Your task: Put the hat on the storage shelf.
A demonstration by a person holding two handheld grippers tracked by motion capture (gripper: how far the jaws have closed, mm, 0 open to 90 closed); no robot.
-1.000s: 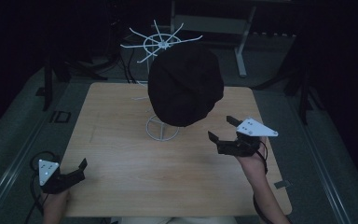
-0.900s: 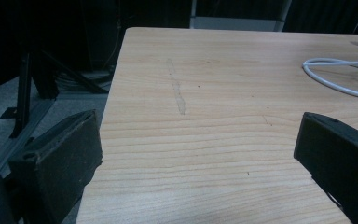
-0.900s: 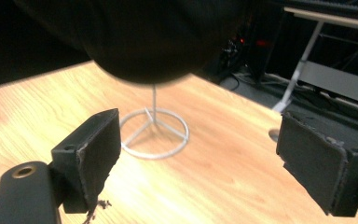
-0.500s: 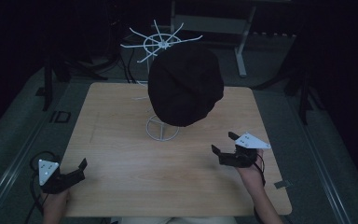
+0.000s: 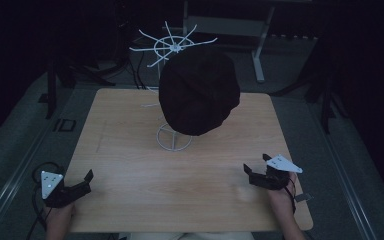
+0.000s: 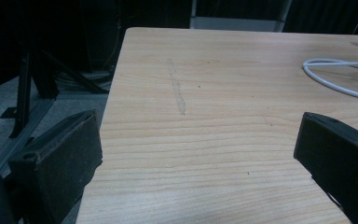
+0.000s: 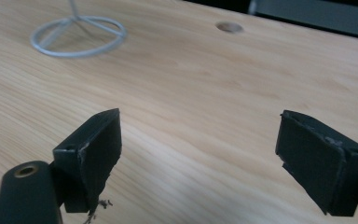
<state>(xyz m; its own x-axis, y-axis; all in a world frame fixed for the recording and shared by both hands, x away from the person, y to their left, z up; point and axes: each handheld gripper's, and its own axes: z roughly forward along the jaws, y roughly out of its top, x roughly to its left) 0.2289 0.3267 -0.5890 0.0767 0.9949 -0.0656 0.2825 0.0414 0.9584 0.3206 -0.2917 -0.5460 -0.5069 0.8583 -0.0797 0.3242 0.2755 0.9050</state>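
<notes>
A black hat [image 5: 199, 92] sits on a white wire stand whose ring base [image 5: 174, 137] rests mid-table. My left gripper [image 5: 86, 181] lies at the near left corner of the wooden table [image 5: 130, 125], open and empty. In the left gripper view its jaws stand wide apart around bare wood [image 6: 198, 140], with the ring base [image 6: 335, 79] far right. My right gripper [image 5: 256, 164] is low over the near right of the table, open, holding nothing. The right gripper view shows that gripper [image 7: 200, 140] with spread jaws, and the ring base [image 7: 78, 36] beyond them.
A white wire rack with radiating arms [image 5: 172, 45] stands behind the hat. A round hole [image 7: 229, 27] marks the tabletop. Cables [image 5: 42, 170] lie on the floor at the left; dark stands and a pale frame [image 5: 260, 55] surround the table's far side.
My right gripper has moved back from beside the hat toward the near right edge and lowered. The left gripper and the hat have stayed put.
</notes>
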